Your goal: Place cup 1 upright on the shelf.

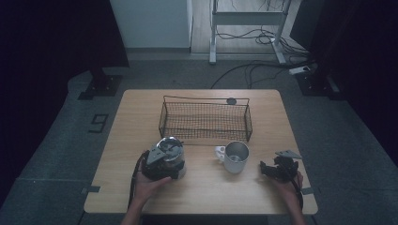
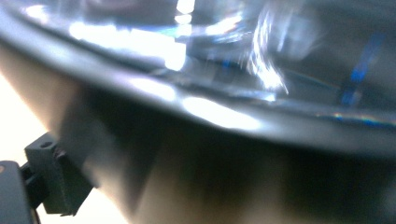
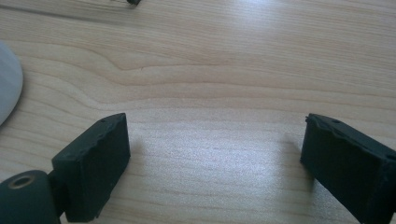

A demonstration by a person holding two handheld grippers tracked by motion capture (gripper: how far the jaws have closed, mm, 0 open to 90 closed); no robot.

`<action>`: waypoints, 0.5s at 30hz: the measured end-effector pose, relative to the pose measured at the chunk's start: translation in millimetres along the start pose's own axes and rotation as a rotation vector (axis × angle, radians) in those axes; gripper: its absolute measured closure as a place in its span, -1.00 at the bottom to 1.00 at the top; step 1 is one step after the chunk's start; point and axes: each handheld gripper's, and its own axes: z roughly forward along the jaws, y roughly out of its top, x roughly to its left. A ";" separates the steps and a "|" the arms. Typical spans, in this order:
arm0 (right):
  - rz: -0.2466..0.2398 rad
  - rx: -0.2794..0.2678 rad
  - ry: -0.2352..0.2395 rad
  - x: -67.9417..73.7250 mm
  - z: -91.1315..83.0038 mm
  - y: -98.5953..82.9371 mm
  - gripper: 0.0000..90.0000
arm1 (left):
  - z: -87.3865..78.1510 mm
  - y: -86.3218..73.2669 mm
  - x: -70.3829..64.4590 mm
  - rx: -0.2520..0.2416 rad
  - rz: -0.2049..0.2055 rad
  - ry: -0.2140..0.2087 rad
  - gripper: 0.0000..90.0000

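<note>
A shiny metal cup (image 1: 170,146) stands at the table's front left, and its blurred, gleaming rim and wall (image 2: 219,112) sit very close in the left gripper view. My left gripper (image 1: 168,158) is around this cup. One black finger (image 2: 56,179) lies against the cup's side; the other is hidden behind it. A white mug (image 1: 235,157) stands at the front centre with its handle to the left, and its edge (image 3: 7,84) shows in the right gripper view. My right gripper (image 1: 264,169) (image 3: 215,128) rests low over the bare wood to the mug's right, open with nothing between its fingers.
A black wire basket (image 1: 205,121) stands behind the cup and the mug, in the middle of the wooden table (image 1: 206,192). A small dark disc (image 1: 231,101) lies behind the basket. A person's hands come in from the front edge.
</note>
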 end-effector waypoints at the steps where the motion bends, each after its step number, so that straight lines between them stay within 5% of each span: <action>1: 0.000 0.000 0.000 0.0 0.1 0.1 -0.83 | -0.1 -0.3 -0.3 -0.003 0.001 0.003 -0.93; 15: 0.004 -0.003 -0.003 -0.2 -0.3 -0.1 -0.80 | -5.6 -0.5 4.7 -0.013 -0.004 -0.002 -0.91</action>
